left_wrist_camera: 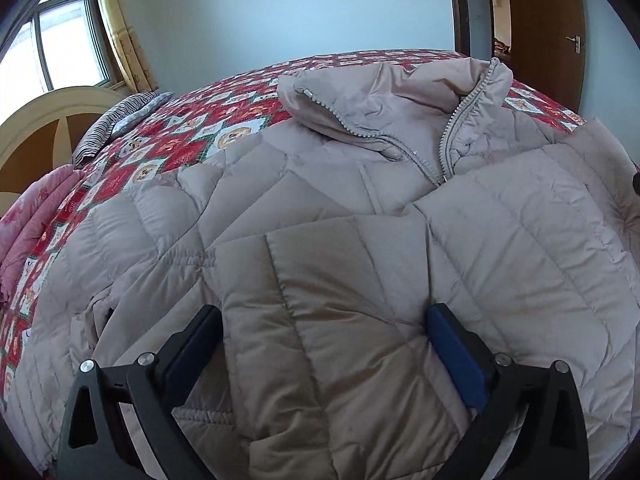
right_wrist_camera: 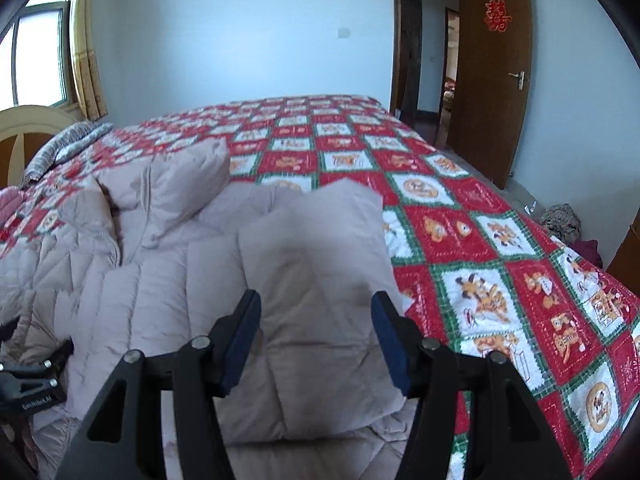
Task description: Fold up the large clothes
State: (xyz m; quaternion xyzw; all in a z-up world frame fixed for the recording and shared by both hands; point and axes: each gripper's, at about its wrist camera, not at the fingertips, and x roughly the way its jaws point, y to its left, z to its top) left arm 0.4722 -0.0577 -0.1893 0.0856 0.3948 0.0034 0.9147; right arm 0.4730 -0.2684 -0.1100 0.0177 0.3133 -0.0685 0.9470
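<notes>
Left wrist: jacket (left_wrist_camera: 320,240) (quilted, beige)

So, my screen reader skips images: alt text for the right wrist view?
The right gripper, fingers apart, straddles a raised fold of a beige quilted jacket lying on a red checked bedspread; a brown door stands open behind.

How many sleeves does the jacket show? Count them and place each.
2. One sleeve lies across the jacket front between the left tongs; the other sleeve sits between the right tongs.
</notes>
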